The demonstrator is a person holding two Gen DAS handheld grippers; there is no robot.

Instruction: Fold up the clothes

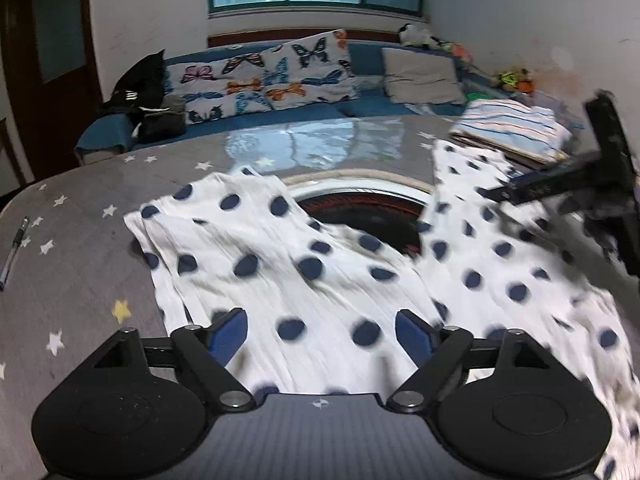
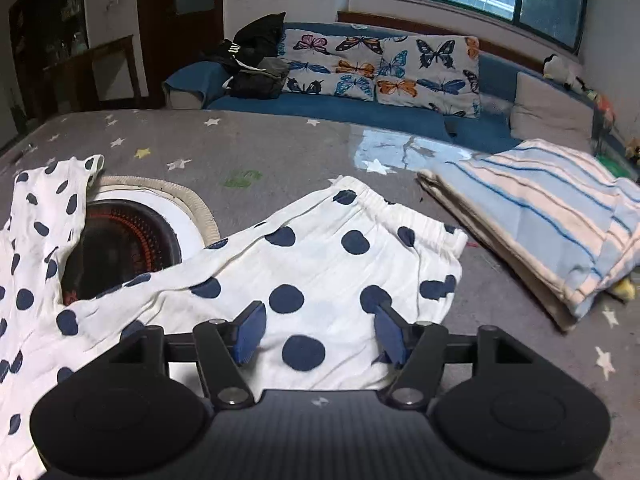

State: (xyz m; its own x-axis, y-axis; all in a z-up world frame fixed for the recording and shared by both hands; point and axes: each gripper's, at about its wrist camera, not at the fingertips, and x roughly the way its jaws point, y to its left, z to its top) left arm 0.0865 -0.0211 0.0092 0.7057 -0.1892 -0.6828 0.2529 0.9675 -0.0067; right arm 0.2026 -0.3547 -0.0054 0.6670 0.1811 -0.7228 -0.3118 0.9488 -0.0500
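A white garment with navy dots lies spread on the grey star-print table, in two lobes around a round dark recess. My left gripper hovers low over its near part, blue pads wide apart, nothing pinched. In the right wrist view the same garment shows an elastic waistband at its far edge. My right gripper is open just above the cloth, with a dotted patch lying flat between its fingers. A blurred black bar of the right tool juts in at the right of the left wrist view.
The round dark recess with a white rim sits mid-table, partly covered by the garment. A folded blue-striped cloth lies at the right. A pen rests near the left edge. Behind stands a blue sofa with butterfly cushions.
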